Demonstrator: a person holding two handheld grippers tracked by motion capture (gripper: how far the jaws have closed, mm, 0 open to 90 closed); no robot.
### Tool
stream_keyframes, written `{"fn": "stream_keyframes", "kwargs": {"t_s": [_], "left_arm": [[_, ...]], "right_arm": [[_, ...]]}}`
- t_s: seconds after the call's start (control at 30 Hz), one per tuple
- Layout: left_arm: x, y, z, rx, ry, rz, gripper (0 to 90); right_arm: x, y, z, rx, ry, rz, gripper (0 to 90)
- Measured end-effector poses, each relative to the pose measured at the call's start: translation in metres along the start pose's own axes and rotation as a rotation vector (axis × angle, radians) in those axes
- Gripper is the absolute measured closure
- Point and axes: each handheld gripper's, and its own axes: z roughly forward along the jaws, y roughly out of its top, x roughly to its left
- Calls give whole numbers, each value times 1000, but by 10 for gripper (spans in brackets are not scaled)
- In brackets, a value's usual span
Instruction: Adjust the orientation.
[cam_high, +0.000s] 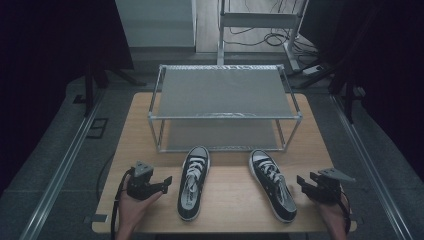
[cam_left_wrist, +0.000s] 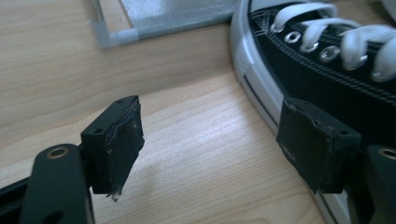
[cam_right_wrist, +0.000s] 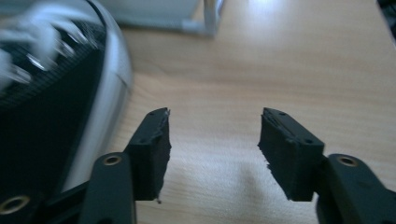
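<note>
Two black canvas low-top sneakers with white laces and white rubber soles lie side by side on the light wooden table (cam_high: 225, 200), toes pointing toward the two-tier metal mesh shoe rack (cam_high: 222, 95) standing just behind them. The left sneaker (cam_high: 192, 182) sits just beside the left gripper (cam_high: 167, 182), whose jaws stand wide apart with nothing between them; in the left gripper view one jaw is almost against the shoe's white sole edge (cam_left_wrist: 250, 74). The right sneaker (cam_high: 272, 184) lies near the right gripper (cam_high: 302, 181), its jaws likewise apart and empty, the shoe's side (cam_right_wrist: 56, 107) close by one jaw. These shoes are probably light, with soft canvas uppers that fold under a pinch, while the rubber sole stays firmer and grippy. The heel collar or the side wall above the sole looks like the soundest place to clamp; loose laces would likely slip
</note>
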Motion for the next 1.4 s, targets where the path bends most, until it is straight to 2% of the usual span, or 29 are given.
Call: {"fn": "stream_keyframes", "kwargs": {"t_s": [0.13, 0.27, 0.3, 0.33, 0.37, 0.4, 0.43, 0.53, 0.63, 0.67, 0.7, 0.73, 0.77, 0.83, 0.87, 0.9, 0.93, 0.97, 1.07, 1.1, 1.13, 1.17, 1.2, 1.27, 1.4], "left_arm": [[-4, 3, -7, -15, -18, 7, 229], [-8, 7, -12, -30, -48, 3, 227], [-8, 7, -12, -30, -48, 3, 226], [-11, 9, -15, -35, -53, 12, 226], [-12, 9, -15, -36, -58, 18, 226], [-12, 9, -15, -36, -58, 18, 225], [-14, 10, -16, -33, -64, 22, 225], [-17, 10, -17, -31, -67, 27, 226], [-18, 11, -18, -26, -74, 27, 226], [-18, 11, -18, -26, -74, 27, 226], [-19, 11, -18, -22, -75, 29, 226], [-19, 11, -18, -22, -75, 29, 226], [-19, 11, -17, -19, -76, 30, 226], [-20, 10, -16, -14, -79, 31, 226], [-20, 10, -16, -14, -79, 31, 226], [-20, 10, -15, -8, -82, 34, 226], [-20, 10, -15, -8, -82, 34, 226], [-21, 10, -14, -5, -86, 37, 226], [-20, 11, -15, -5, -86, 36, 226], [-20, 11, -15, -5, -86, 36, 226], [-19, 11, -16, -6, -87, 35, 225], [-19, 11, -16, -6, -87, 35, 226], [-18, 10, -16, -8, -87, 32, 225], [-17, 10, -17, -9, -88, 28, 225], [-11, 10, -20, -16, -81, 15, 225]], "right_arm": [[6, 9, -18, -62, 54, -17, 552], [22, 19, -36, -92, 157, -48, 694], [22, 19, -36, -92, 157, -48, 694], [39, 27, -45, -102, 229, -84, 754], [45, 29, -47, -107, 248, -99, 777], [45, 29, -47, -107, 248, -99, 777], [63, 34, -51, -109, 313, -137, 819], [92, 36, -50, -99, 393, -191, 868], [120, 36, -42, -82, 465, -230, 898], [120, 36, -42, -82, 465, -230, 898], [141, 32, -33, -53, 516, -267, 900], [141, 32, -33, -53, 516, -267, 900], [160, 28, -23, -25, 544, -300, 900], [174, 24, -14, 3, 579, -313, 900], [174, 24, -14, 3, 579, -313, 900], [191, 18, -3, 37, 606, -341, 900], [191, 18, -3, 37, 606, -341, 900], [204, 12, 8, 61, 624, -354, 900], [221, 6, 22, 96, 642, -379, 900], [221, 6, 22, 96, 642, -379, 900], [231, 2, 31, 121, 653, -394, 900], [231, 2, 31, 121, 653, -394, 900], [239, -1, 39, 145, 658, -410, 900], [242, -2, 42, 150, 658, -411, 900], [262, -6, 58, 161, 688, -416, 900]]}}
